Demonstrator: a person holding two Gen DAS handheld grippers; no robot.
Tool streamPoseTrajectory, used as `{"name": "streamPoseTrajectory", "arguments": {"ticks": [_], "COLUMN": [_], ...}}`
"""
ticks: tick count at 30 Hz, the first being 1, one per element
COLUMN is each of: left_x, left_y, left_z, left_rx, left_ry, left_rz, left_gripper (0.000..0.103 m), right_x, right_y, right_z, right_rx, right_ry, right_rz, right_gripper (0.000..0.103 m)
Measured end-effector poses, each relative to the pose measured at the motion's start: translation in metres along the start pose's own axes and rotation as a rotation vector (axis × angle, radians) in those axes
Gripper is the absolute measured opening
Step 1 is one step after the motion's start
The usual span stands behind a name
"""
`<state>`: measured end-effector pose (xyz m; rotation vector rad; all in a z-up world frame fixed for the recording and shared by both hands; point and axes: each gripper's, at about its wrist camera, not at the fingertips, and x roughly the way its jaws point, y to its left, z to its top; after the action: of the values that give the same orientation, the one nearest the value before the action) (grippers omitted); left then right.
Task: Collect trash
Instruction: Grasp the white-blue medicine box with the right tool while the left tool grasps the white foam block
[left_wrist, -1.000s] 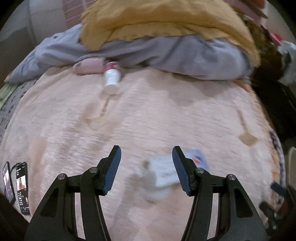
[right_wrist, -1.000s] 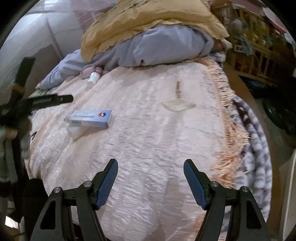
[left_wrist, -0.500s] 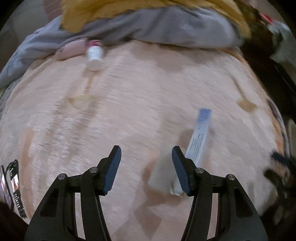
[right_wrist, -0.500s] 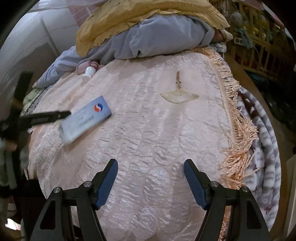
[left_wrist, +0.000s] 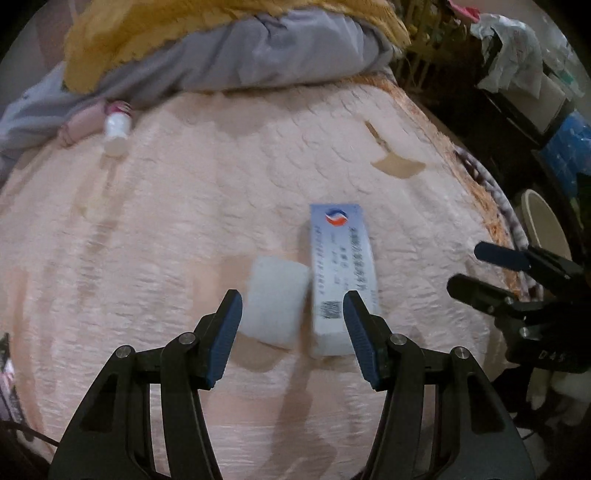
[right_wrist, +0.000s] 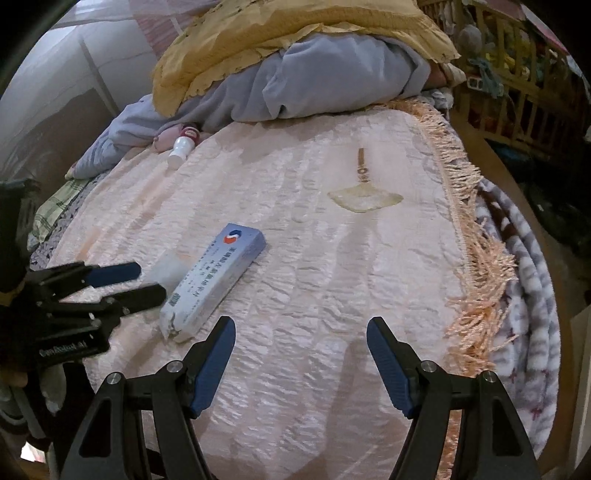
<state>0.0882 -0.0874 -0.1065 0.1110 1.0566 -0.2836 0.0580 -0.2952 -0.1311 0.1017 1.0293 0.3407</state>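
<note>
A long blue-and-white carton (left_wrist: 340, 269) (right_wrist: 218, 277) lies on the pink bedspread (left_wrist: 184, 229) with a white folded pad (left_wrist: 275, 302) (right_wrist: 168, 269) against its side. My left gripper (left_wrist: 293, 314) (right_wrist: 151, 281) hovers open just above them; the pad and the carton's near end show between its fingers, and neither pad presses on them. My right gripper (right_wrist: 301, 332) (left_wrist: 463, 267) is open and empty over bare bedspread, to the right of the carton. A small white bottle (left_wrist: 116, 129) (right_wrist: 181, 147) lies far back by the bedding.
A grey quilt (right_wrist: 332, 81) under a yellow blanket (right_wrist: 277, 33) is heaped at the back. The bedspread's fringed edge (right_wrist: 476, 258) drops off on the right, with a wooden rail and cluttered shelves beyond. A fan-shaped yellow mark (right_wrist: 364, 197) is on the bedspread.
My left gripper has moved across the bed and rolled, so the carton and pad now sit between its fingers. The carton has turned, logo end now pointing away. The right gripper has stayed put.
</note>
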Motion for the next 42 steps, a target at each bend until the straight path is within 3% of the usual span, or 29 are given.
{"name": "streamPoseTrajectory", "arguments": {"ticks": [8,13,18,20,21,22,24,32,39,40,42], "left_x": [0.017,0.025,0.028,0.034,0.036,0.04,0.041,0.021,0.034,0.034,0.034], "left_y": [0.029,0.034,0.032,0.03,0.03,0.031,0.037,0.073,0.081,0.082,0.083], "left_z": [-0.009,-0.008,-0.005,-0.006,-0.006,-0.006,-0.005,-0.008,-0.019,-0.02,-0.021], "left_rx": [-0.024,-0.057,-0.044,-0.025,-0.024,-0.028,-0.052,-0.152,-0.182,-0.184,-0.185], "left_ry": [0.04,0.036,0.044,0.06,0.065,0.074,0.081,0.017,0.034,0.034,0.033], "left_rz": [0.05,-0.092,-0.162,-0.141,-0.129,-0.121,-0.13,0.013,0.065,0.064,0.065], "left_gripper": [0.055,0.055,0.055,0.055,0.047,0.032,0.032,0.031,0.031,0.031,0.031], "right_x": [0.01,0.014,0.015,0.015,0.015,0.016,0.017,0.043,0.088,0.09,0.09], "right_y": [0.02,0.027,0.031,0.031,0.03,0.028,0.028,0.062,0.098,0.1,0.104], "right_z": [0.006,0.01,0.013,0.013,0.014,0.015,0.017,0.03,0.044,0.043,0.04], "right_rx": [-0.003,-0.006,-0.008,-0.005,0.001,0.01,0.022,-0.023,-0.093,-0.106,-0.143], "right_ry": [0.012,0.015,0.015,0.014,0.013,0.015,0.02,0.056,0.128,0.129,0.123], "right_rz": [0.041,0.043,0.037,0.03,0.026,0.023,0.027,0.046,-0.005,-0.011,-0.019], "right_gripper": [0.071,0.071,0.071,0.071,0.071,0.071,0.071,0.072,0.072,0.07,0.056]}}
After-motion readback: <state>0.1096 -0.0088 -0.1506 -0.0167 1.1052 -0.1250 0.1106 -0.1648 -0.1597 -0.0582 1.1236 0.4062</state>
